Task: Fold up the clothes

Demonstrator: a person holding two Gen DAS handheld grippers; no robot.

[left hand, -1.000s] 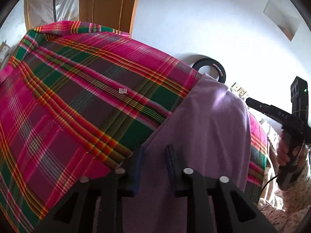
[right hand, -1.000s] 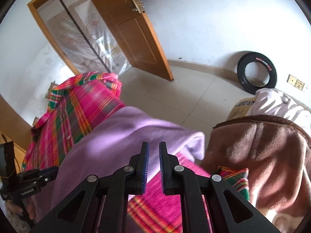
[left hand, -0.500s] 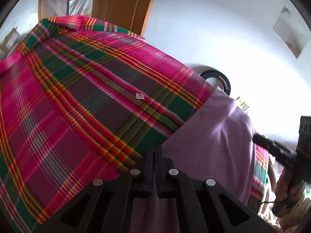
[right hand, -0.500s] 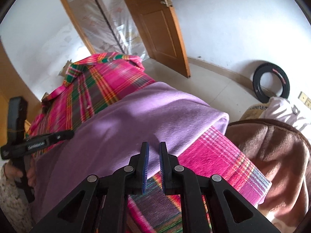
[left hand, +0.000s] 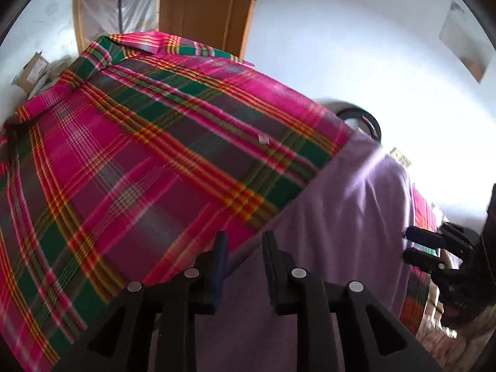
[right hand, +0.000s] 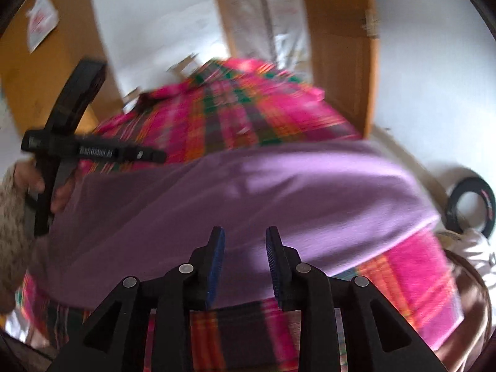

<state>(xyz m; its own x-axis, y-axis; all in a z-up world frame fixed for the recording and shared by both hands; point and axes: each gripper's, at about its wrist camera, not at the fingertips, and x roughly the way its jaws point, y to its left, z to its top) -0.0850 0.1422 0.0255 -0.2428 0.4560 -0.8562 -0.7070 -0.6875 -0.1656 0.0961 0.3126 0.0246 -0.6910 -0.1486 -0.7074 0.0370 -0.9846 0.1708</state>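
The plaid cloth [left hand: 161, 167] is flat and bare toward the door, so a tool can pass there. The purple garment [right hand: 248, 195] covers the near part. A black tyre [right hand: 471, 204] and, it seems, a brown blanket [right hand: 474, 310] block the right side.

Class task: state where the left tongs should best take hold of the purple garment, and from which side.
Probably the purple garment at its straight near-left edge, lying flat over the plaid cloth. The open left tongs already straddle it; slide in low from the plaid side.
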